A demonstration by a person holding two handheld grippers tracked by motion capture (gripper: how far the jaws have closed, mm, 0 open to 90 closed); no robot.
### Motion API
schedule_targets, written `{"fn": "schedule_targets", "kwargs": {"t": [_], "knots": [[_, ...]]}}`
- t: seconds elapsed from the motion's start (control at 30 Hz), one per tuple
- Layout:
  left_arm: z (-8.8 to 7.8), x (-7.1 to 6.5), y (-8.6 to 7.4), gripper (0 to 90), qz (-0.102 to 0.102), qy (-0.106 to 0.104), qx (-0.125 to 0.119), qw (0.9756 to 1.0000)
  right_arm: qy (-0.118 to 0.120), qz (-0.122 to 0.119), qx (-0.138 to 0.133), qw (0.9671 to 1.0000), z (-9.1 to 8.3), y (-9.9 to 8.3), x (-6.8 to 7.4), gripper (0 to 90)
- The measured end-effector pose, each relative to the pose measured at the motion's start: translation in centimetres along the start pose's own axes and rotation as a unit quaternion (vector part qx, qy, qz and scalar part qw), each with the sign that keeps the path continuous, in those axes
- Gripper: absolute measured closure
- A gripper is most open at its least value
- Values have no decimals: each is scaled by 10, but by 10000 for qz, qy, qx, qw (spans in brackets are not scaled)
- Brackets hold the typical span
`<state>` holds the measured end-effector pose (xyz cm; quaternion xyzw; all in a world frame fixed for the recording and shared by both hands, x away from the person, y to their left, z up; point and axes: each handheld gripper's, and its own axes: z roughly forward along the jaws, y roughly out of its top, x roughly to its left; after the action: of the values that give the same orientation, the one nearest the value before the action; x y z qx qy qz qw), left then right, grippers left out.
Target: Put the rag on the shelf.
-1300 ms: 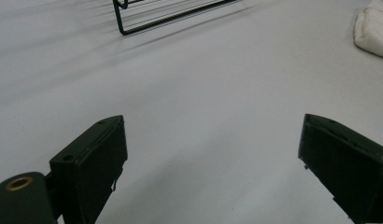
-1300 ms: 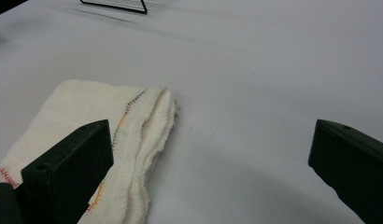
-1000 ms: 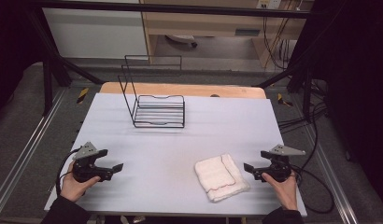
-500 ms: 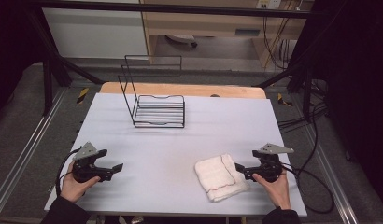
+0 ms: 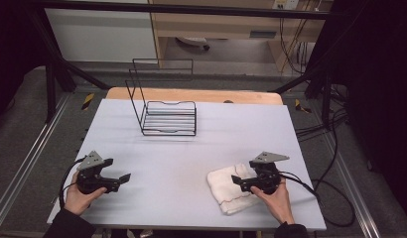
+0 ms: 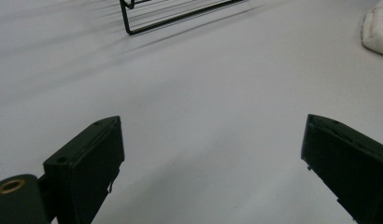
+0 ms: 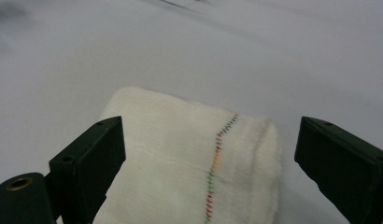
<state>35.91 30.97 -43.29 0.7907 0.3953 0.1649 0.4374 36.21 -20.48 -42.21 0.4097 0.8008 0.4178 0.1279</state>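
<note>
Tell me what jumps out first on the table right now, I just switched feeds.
The folded white towel lies near the front right of the table, and the right gripper hangs over it with jaws wide open, the cloth's coloured stitch line between them. A black wire rack stands at the far middle. The left gripper is open over bare tabletop at front left.

This looks like a lab. A white table (image 5: pixel 191 163) sits inside a black metal frame (image 5: pixel 57 69), black cables (image 5: pixel 335 129) lie on the grey floor (image 5: pixel 23 148), and yellow-black tape (image 5: pixel 87 101) marks it.
</note>
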Motion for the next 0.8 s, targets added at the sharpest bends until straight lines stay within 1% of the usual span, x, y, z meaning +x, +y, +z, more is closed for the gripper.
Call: {"fn": "schedule_targets", "kwargs": {"t": [0.03, 0.07, 0.13, 0.17, 0.27, 0.3, 0.37, 0.4, 0.43, 0.47, 0.5, 0.53, 0.57, 0.6, 0.67, 0.7, 0.73, 0.77, 0.8], "knots": [[0, 0, 0, 60, 1, 12, 0, 10000, -12, -36, 22, 10000, 2, 1, 3, 109], [0, 0, 0, 59, -4, 10, 0, 10000, 13, -25, 72, 10000, 7, 3, 9, 111], [0, 1, 0, 59, -6, 19, 2, 10000, 28, -58, 82, 9999, 10, 5, 12, 118], [0, 1, 0, 59, -13, 22, 4, 10000, 83, -80, 136, 9998, 15, 7, 17, 132], [-1, 2, -1, 59, -40, 41, -9, 10000, 154, -87, 179, 9997, 20, 9, 23, 156], [-1, 2, -1, 59, -39, 44, -15, 10000, 187, -113, 178, 9996, 24, 12, 30, 191], [-2, 3, -1, 60, -43, 39, -28, 10000, 214, -195, 216, 9993, 29, 14, 36, 231], [-2, 3, -1, 60, -42, 44, -25, 10000, 214, -195, 216, 9993, 29, 14, 36, 231], [-2, 3, -1, 60, -45, 44, -23, 10000, 221, -257, 234, 9992, 32, 14, 39, 251], [-2, 3, -1, 61, -43, 48, -24, 10000, 240, -267, 272, 9990, 35, 15, 42, 274], [-2, 3, -1, 64, -43, 55, -23, 10000, 223, -367, 321, 9986, 40, 17, 48, 329], [-2, 3, -1, 64, -40, 54, -21, 10000, 219, -377, 350, 9984, 43, 17, 51, 351], [-2, 3, -1, 65, -19, 56, -6, 10000, 203, -363, 389, 9984, 45, 17, 53, 378], [-2, 3, -1, 67, -22, 57, -9, 10000, 199, -407, 410, 9981, 48, 17, 55, 401], [-2, 3, -1, 67, -25, 54, -8, 10000, 187, -423, 445, 9979, 50, 17, 57, 417], [-2, 3, -1, 68, -25, 57, -5, 10000, 224, -455, 480, 9976, 54, 18, 60, 465], [-2, 3, -1, 68, -30, 55, -5, 10000, 224, -455, 480, 9976, 54, 18, 60, 465], [-2, 3, -1, 70, -32, 55, -8, 10000, 199, -448, 493, 9976, 58, 18, 63, 510], [-2, 3, -1, 70, -30, 59, -8, 10000, 199, -448, 493, 9976, 58, 18, 63, 510]]}}
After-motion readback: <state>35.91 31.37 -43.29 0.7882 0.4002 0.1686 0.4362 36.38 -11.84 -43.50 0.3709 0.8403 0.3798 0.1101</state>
